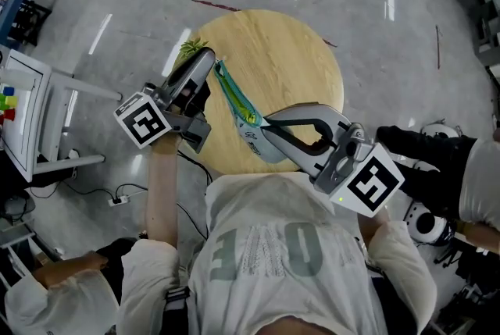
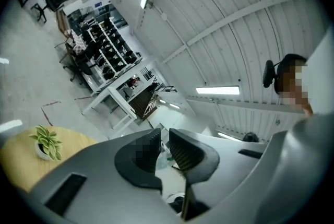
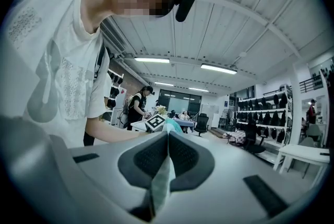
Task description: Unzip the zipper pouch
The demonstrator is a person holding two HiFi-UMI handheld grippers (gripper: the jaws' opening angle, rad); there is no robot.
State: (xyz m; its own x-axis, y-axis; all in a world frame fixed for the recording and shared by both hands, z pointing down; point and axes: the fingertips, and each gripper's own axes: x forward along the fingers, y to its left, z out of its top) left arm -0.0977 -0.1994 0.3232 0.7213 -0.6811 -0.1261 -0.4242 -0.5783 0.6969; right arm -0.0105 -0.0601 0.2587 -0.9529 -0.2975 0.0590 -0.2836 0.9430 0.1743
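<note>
Presently the right gripper (image 3: pixel 167 152) is closed on the pouch (image 3: pixel 160 181): a fold of teal cloth is pinched flat between its pads. The left gripper (image 2: pixel 163 147) has its jaws all but together, with a pale sliver of the pouch showing between them. In the head view its tip meets the far end of the pouch (image 1: pixel 238 103). Whether it grips the zip tab or only cloth cannot be told.

Location: the pouch hangs in the air between the two tools, lifted off the round wooden table (image 1: pixel 297 52), above its near left part. It runs on a slant from the left gripper (image 1: pixel 209 58) down to the right gripper (image 1: pixel 266 126). A small potted plant (image 1: pixel 187 50) sits at the table's left edge, just beside the left tool.

Recommendation: in my judgement the step is the draw along the zip. Confirm that one tool has the tab. Hold the other end firm, pull in line with the pouch, and avoid twisting the cloth.

Pose: the left forearm reaches forward, its tool angled up and to the right. The right tool sits close to the chest, pointing forward and to the left
</note>
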